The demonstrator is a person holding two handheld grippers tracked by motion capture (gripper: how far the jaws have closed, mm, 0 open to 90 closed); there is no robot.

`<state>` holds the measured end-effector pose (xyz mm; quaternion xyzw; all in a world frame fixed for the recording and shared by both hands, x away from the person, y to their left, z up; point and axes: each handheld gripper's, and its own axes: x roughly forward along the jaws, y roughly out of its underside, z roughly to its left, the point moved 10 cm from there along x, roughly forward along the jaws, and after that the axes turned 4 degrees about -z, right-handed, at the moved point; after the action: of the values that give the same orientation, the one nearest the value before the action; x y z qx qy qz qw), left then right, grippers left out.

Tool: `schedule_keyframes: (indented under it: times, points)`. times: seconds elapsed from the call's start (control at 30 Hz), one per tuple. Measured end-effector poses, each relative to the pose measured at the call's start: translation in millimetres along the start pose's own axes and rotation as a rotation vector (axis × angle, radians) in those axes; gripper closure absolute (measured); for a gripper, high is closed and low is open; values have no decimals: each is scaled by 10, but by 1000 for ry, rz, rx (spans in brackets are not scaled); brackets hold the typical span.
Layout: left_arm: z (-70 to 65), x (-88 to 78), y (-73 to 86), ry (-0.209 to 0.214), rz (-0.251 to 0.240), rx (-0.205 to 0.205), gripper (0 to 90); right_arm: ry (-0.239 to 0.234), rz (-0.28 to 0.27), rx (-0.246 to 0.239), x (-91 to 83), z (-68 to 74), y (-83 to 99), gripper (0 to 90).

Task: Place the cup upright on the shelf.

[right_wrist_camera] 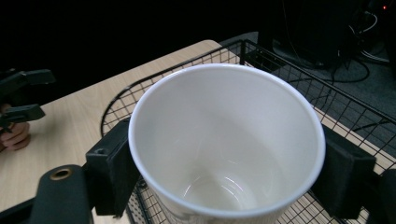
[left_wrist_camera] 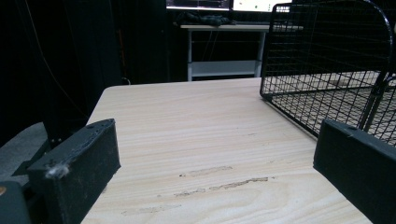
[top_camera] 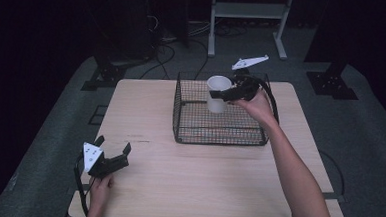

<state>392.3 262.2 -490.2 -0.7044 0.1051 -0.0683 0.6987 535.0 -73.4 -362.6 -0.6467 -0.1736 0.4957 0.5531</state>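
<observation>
A white paper cup (top_camera: 218, 93) is held upright over the black wire basket (top_camera: 194, 133), with my right gripper (top_camera: 220, 95) shut on it near its rim. In the right gripper view the empty cup (right_wrist_camera: 224, 140) sits between the two jaws, which press on its sides above the basket's rim (right_wrist_camera: 299, 74). My left gripper (top_camera: 113, 148) rests near the table's front left corner, open, with nothing between its fingers (left_wrist_camera: 79, 172). The basket (left_wrist_camera: 327, 60) stands to the right in the left gripper view.
The light wooden table (top_camera: 187, 178) has bare room in front of and left of the basket. A white shelf frame (top_camera: 248, 11) and cables lie on the floor behind the table. The left gripper (right_wrist_camera: 21, 100) appears far off in the right gripper view.
</observation>
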Motion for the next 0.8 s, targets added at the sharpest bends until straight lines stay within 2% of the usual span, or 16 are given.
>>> schedule_keyframes:
  times: [0.43, 0.8]
  points:
    - [-3, -1, -1, 3, -2, 0, 0, 36, 63, 30, 224, -192, 174, 195]
    - [-3, -1, -2, 3, -2, 0, 0, 62, 90, 65, 402, -331, 337, 195]
